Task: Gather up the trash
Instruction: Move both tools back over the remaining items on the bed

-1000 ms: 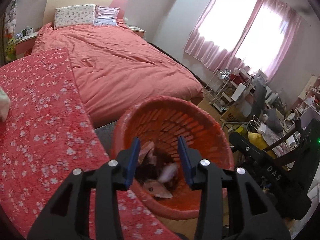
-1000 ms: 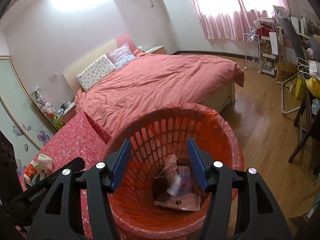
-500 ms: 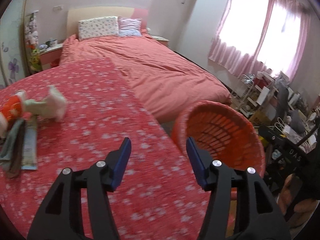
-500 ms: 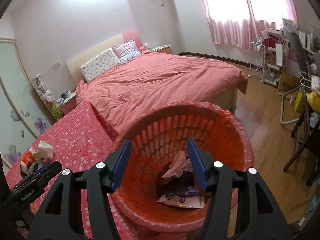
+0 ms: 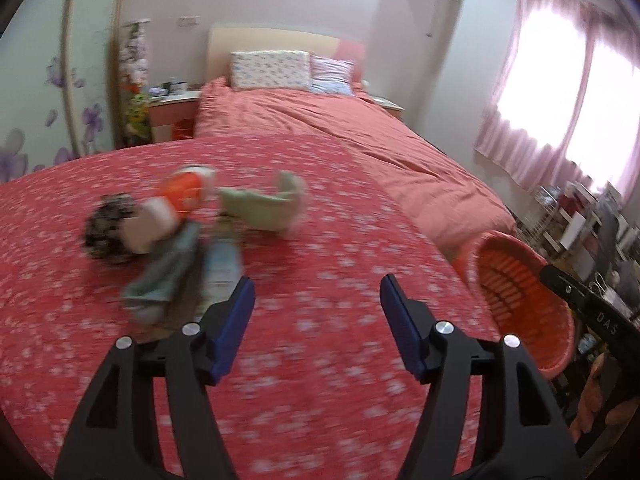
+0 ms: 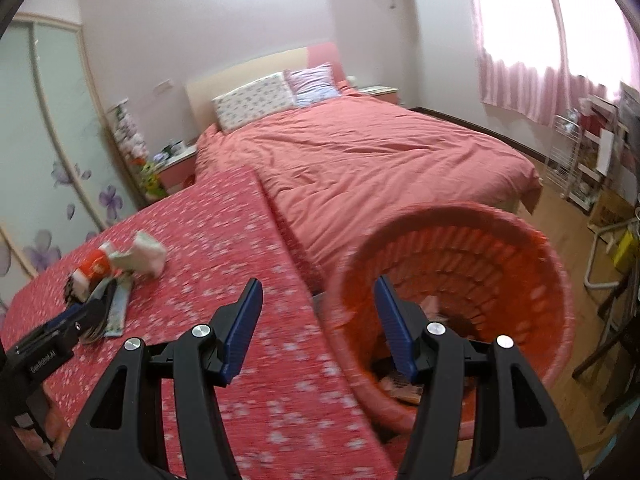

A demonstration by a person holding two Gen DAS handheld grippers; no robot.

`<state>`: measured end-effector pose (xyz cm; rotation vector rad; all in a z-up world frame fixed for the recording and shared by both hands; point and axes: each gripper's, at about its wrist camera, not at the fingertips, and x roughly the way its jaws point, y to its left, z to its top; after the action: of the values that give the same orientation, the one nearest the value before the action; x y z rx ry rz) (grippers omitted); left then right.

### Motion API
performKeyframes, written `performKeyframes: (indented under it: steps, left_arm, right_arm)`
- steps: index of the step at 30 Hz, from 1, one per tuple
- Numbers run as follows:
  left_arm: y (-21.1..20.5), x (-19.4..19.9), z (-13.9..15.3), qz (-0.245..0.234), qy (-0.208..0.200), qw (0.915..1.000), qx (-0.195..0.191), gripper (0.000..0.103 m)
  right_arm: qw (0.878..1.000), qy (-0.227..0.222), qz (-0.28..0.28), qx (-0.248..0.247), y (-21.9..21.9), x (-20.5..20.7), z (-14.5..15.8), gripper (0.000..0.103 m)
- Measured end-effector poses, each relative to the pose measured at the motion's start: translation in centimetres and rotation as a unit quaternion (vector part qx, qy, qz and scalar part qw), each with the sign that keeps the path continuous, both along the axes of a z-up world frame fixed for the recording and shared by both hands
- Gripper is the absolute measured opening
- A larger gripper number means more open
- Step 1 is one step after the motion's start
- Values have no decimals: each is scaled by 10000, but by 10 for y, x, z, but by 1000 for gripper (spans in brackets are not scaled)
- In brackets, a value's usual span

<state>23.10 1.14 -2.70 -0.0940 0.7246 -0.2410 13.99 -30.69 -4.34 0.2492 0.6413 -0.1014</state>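
- The left gripper [image 5: 317, 302] pointed forward and down; its jaws had just been opening, stood apart, and held nothing.
- The right gripper [image 6: 318, 306] also tilted downward, jaws apart, nothing between its blue pads [image 6: 245, 322].

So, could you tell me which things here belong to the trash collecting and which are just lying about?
Job:
- orange basket
- litter pile on flowered cover
- left gripper, open, empty

Bystanders:
- pillows
- nightstand
- curtains
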Motion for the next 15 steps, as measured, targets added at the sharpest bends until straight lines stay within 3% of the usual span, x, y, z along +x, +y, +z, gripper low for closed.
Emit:
performKeyframes:
  steps: [10,15]
  left_arm:
    - [113,17,0,1229,22,9924,-81,66]
    - [145,48,3,1523,127,9878,-306,66]
  right_arm:
    - [9974,137,657,-263,70,16,-7,58]
    - [9948,176,875,-485,100,21,-13,58]
